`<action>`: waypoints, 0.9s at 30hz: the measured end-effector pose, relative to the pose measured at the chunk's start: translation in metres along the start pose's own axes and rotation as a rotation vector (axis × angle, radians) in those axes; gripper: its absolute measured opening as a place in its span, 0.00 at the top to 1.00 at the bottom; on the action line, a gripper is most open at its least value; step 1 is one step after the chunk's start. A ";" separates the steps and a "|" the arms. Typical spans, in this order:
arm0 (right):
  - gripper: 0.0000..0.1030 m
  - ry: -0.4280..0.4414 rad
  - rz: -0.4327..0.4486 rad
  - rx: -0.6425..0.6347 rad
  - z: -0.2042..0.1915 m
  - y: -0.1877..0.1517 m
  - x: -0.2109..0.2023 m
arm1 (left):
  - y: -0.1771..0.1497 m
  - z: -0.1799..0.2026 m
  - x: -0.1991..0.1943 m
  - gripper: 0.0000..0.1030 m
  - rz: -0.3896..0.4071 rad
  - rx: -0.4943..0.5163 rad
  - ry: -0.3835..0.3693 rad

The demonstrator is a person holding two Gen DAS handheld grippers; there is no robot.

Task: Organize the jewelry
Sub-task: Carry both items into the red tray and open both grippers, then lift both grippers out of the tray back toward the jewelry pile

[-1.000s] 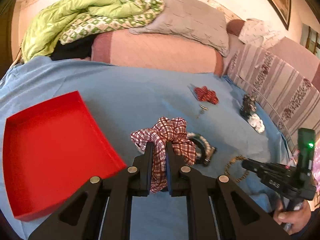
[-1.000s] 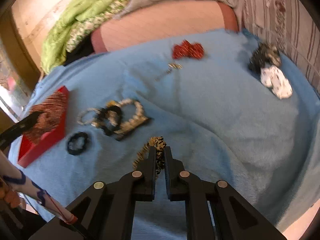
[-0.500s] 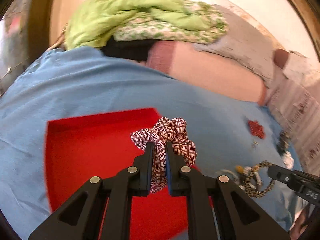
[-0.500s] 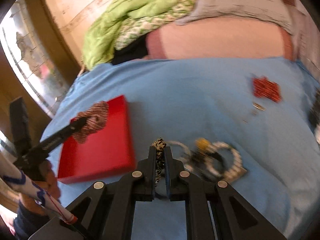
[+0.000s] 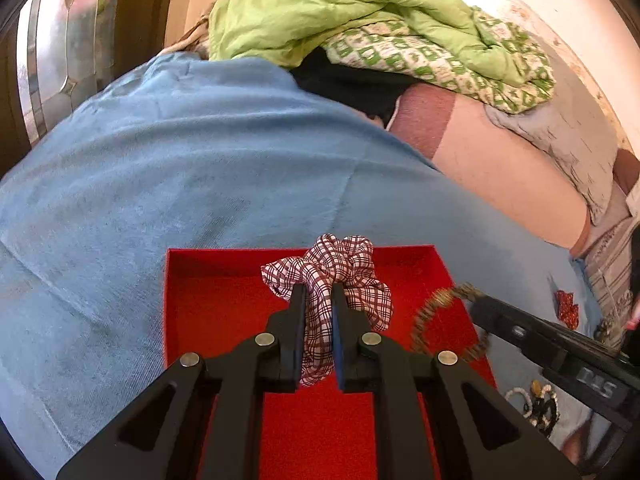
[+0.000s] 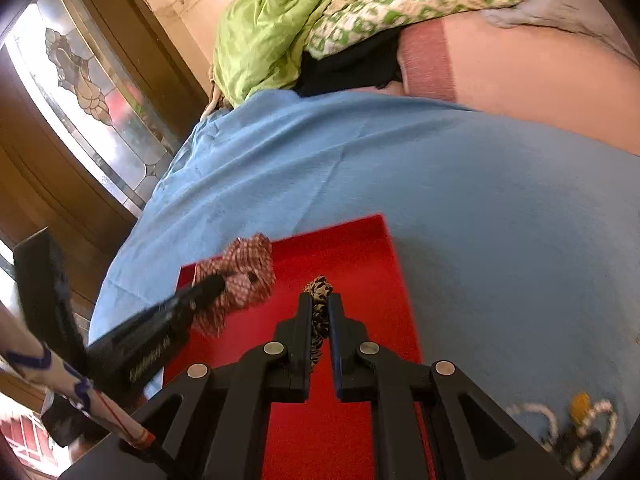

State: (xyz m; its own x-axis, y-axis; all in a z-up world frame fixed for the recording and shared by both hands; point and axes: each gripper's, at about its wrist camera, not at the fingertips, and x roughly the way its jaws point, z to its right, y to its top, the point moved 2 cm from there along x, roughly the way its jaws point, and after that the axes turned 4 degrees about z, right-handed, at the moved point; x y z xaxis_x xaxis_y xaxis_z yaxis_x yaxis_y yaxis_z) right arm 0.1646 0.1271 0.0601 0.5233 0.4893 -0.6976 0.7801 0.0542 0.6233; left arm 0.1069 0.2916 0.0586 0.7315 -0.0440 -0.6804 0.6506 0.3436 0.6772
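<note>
Tray (image 5: pixel 224 292) near the bed's left edge holds nothing yet, while the left gripper (image 5: pixel 319 300) pinches a plaid scrunchie (image 5: pixel 340 268) and the right gripper (image 6: pixel 319 308) a leopard bracelet (image 6: pixel 318 286) above it, bead bracelets (image 6: pixel 580 428) remaining on the blanket (image 5: pixel 200 184).

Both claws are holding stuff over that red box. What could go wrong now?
1. The plaid scrunchie in the left gripper might snag on the fingers when released.
2. The right gripper holds the leopard-print band close by; the two grippers might collide.
3. The band might drop outside the red tray.
</note>
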 end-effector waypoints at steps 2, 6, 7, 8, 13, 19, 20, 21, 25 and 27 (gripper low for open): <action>0.92 0.005 -0.011 0.012 0.000 0.003 0.012 | -0.001 -0.004 0.005 0.89 -0.018 -0.010 0.013; 0.92 0.006 -0.033 0.047 0.003 0.008 0.036 | -0.003 -0.008 0.010 0.89 -0.039 -0.013 0.031; 0.92 0.003 -0.036 0.053 0.004 0.009 0.042 | -0.004 -0.009 0.012 0.89 -0.044 -0.014 0.033; 0.91 -0.003 -0.043 0.056 0.005 0.010 0.047 | -0.004 -0.009 0.013 0.89 -0.048 -0.013 0.036; 0.90 -0.030 -0.063 0.069 0.015 0.008 0.059 | -0.007 -0.010 0.016 0.87 -0.064 -0.019 0.055; 0.55 -0.031 -0.058 0.079 0.022 0.007 0.054 | -0.006 -0.008 0.014 0.64 -0.045 -0.018 0.080; 0.55 -0.031 -0.054 0.073 0.021 0.007 0.053 | -0.006 -0.007 0.012 0.64 -0.040 -0.019 0.081; 0.55 -0.036 -0.049 0.064 0.020 0.008 0.050 | -0.006 -0.007 0.012 0.64 -0.038 -0.021 0.080; 0.55 -0.024 -0.011 0.043 0.018 0.011 0.030 | -0.001 -0.006 0.001 0.63 0.009 -0.034 0.081; 0.55 -0.010 0.018 0.034 0.019 0.009 0.012 | 0.001 -0.001 -0.006 0.63 0.035 -0.036 0.072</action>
State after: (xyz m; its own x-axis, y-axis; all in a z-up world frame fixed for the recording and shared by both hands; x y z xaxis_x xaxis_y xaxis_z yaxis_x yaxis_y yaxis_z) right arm 0.1848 0.1172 0.0507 0.5408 0.4813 -0.6899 0.7816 0.0156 0.6236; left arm 0.1033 0.2934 0.0628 0.7361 0.0359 -0.6759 0.6162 0.3777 0.6912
